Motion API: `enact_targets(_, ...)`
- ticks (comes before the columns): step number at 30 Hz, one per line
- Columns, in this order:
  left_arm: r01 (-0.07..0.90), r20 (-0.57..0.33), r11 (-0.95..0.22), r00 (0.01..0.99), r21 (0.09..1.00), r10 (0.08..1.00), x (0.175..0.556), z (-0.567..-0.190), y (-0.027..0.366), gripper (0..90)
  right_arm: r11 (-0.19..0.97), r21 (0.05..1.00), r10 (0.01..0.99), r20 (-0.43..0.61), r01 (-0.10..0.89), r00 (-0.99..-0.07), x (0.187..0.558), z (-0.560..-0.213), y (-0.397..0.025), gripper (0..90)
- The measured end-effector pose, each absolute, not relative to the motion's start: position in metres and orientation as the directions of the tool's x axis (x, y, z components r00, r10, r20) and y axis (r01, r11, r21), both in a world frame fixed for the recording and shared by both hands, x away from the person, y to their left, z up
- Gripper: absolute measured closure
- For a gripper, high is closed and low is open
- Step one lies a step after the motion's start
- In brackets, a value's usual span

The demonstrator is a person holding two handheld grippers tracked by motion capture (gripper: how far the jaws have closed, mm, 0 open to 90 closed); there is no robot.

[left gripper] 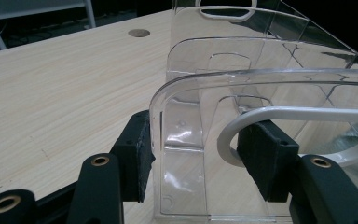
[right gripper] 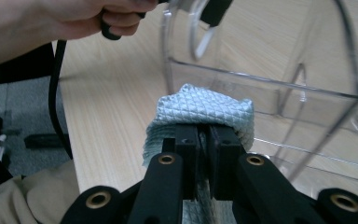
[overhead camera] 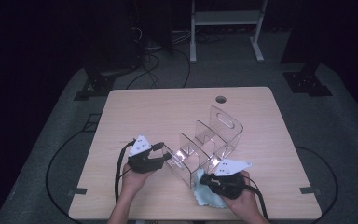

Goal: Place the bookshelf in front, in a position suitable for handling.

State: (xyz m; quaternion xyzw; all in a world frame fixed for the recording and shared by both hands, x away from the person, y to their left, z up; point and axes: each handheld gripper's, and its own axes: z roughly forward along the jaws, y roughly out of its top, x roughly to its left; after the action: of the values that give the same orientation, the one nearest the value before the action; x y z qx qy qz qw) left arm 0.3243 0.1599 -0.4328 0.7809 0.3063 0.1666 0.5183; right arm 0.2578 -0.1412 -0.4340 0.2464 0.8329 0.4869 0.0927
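Acrylic organizer [overhead camera: 209, 142], clear and divided by upright partitions, is seen standing on the wooden desk [overhead camera: 140, 109], nearer its front edge than the round cable hole [overhead camera: 221, 99] behind it. Its nearest end wall is straddled by the left hand-held gripper [overhead camera: 164, 152], whose pads [left gripper: 137, 154] are set on either side of the clear wall; whether the wall is actually pinched cannot be told, since a gap is seen on the inner side. A pale blue quilted cloth [overhead camera: 206, 190] is lain on the desk just in front of the organizer's front corner, and its bunched fold [right gripper: 203, 114] is clamped between the closed jaws of the right hand-held gripper [overhead camera: 208, 178], beside the organizer's lower wall
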Motion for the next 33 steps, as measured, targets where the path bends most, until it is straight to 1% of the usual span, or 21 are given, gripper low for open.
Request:
enact_targets(5,0.302,-0.051,-0.281,0.759,0.911,0.649,0.324,-0.433,0.159,46.4,0.359,0.865,0.551,0.107,0.351,-0.828,0.264,-0.432,-0.158,83.8)
enact_targets(7,0.303,-0.052,-0.28,0.757,0.911,0.651,0.324,-0.433,0.159,46.4,0.359,0.865,0.544,0.112,0.351,-0.832,0.262,-0.432,-0.154,83.9)
enact_targets(13,0.302,-0.049,-0.284,0.759,0.91,0.65,0.324,-0.433,0.159,46.4,0.4,0.862,0.463,0.102,0.31,-0.88,0.247,-0.431,-0.127,83.8)
enact_targets(15,0.303,-0.051,-0.281,0.758,0.911,0.65,0.324,-0.433,0.159,46.4,0.405,0.862,0.462,0.095,0.305,-0.882,0.249,-0.431,-0.129,83.8)
enact_targets(20,0.304,-0.055,-0.278,0.757,0.911,0.651,0.324,-0.433,0.158,46.5,0.358,0.87,0.515,0.117,0.337,-0.849,0.258,-0.427,-0.148,83.8)
enact_targets(22,0.306,-0.053,-0.278,0.754,0.911,0.654,0.324,-0.433,0.157,46.4,0.359,0.871,0.517,0.114,0.335,-0.848,0.256,-0.427,-0.145,83.8)
enact_targets(25,0.304,-0.054,-0.274,0.753,0.912,0.655,0.324,-0.433,0.157,46.5,0.367,0.875,0.477,0.115,0.317,-0.871,0.249,-0.424,-0.133,83.7)
enact_targets(28,0.305,-0.053,-0.279,0.756,0.911,0.652,0.324,-0.433,0.158,46.5,0.39,0.877,0.46,0.078,0.28,-0.885,0.245,-0.419,-0.128,83.8)
enact_targets(31,0.303,-0.052,-0.279,0.757,0.911,0.652,0.323,-0.433,0.158,46.5,0.369,0.883,0.482,0.087,0.292,-0.872,0.251,-0.417,-0.138,83.8)
enact_targets(33,0.307,-0.058,-0.274,0.755,0.912,0.653,0.323,-0.433,0.157,46.4,0.349,0.884,0.517,0.094,0.31,-0.851,0.257,-0.417,-0.149,83.8)
